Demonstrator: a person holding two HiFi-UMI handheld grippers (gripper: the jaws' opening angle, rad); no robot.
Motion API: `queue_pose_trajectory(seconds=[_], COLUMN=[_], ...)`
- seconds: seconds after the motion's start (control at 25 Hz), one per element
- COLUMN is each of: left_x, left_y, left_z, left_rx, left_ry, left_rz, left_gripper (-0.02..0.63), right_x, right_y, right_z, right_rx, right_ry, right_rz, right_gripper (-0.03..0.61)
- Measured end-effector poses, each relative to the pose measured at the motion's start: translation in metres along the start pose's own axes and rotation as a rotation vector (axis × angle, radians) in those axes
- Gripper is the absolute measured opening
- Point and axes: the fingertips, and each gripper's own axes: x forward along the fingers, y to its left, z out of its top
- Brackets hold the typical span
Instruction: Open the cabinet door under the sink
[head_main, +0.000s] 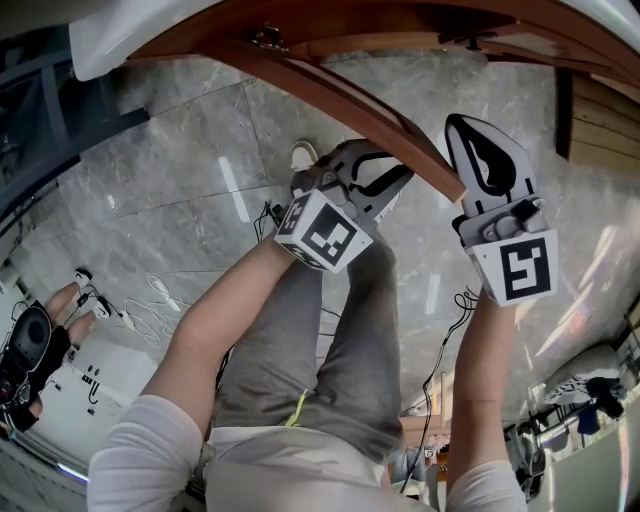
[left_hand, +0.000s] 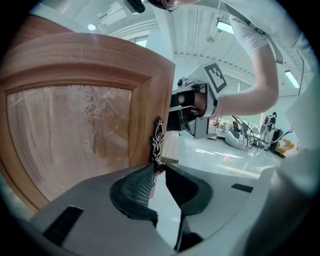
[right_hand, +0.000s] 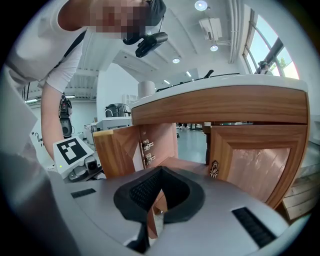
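Cabinet door (head_main: 340, 95) under the sink stood swung out into the room. In the head view its top edge ran diagonally from below the white countertop (head_main: 120, 45) toward both grippers, over a grey marbled floor (head_main: 170, 190).

Left gripper (left_hand: 159, 170) was at the door's free edge. Its jaws were apart, with light showing between the pads. The lower end of the ornate metal handle (left_hand: 157, 140) sat between the fingertips and was not clamped. The door's frosted panel (left_hand: 70, 135) filled the left of the left gripper view.

Right gripper (right_hand: 160, 172) had its jaws closed tip to tip, with nothing between them. In the head view it sat just beside the door's free end, on the side away from the left gripper — whether it touched the wood could not be told.

The right gripper view showed the opened compartment with two hinges (right_hand: 147, 152) inside it. The neighbouring door (right_hand: 255, 165) was closed, and a small ornate fitting (right_hand: 214, 169) sat at its near edge.

The person's grey trousers (head_main: 330, 340) were below both tools in the head view.
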Motion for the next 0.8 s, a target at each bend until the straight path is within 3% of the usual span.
queue_pose_trajectory(seconds=[0.6,0.8], left_x=[-0.035,-0.054], left_y=[-0.014,-0.009], left_z=[-0.012,-0.011], left_rx=[-0.042,-0.075], left_ry=[0.032,0.007], left_rz=[0.046,0.103], left_gripper=[0.077,0.020], right_x=[-0.009,-0.011], right_y=[0.037,0.041], right_z=[-0.004,-0.007], right_rx=[0.016,0.021], right_ry=[0.022,0.027], right_rz=[0.030,0.010], right_gripper=[0.031,0.031])
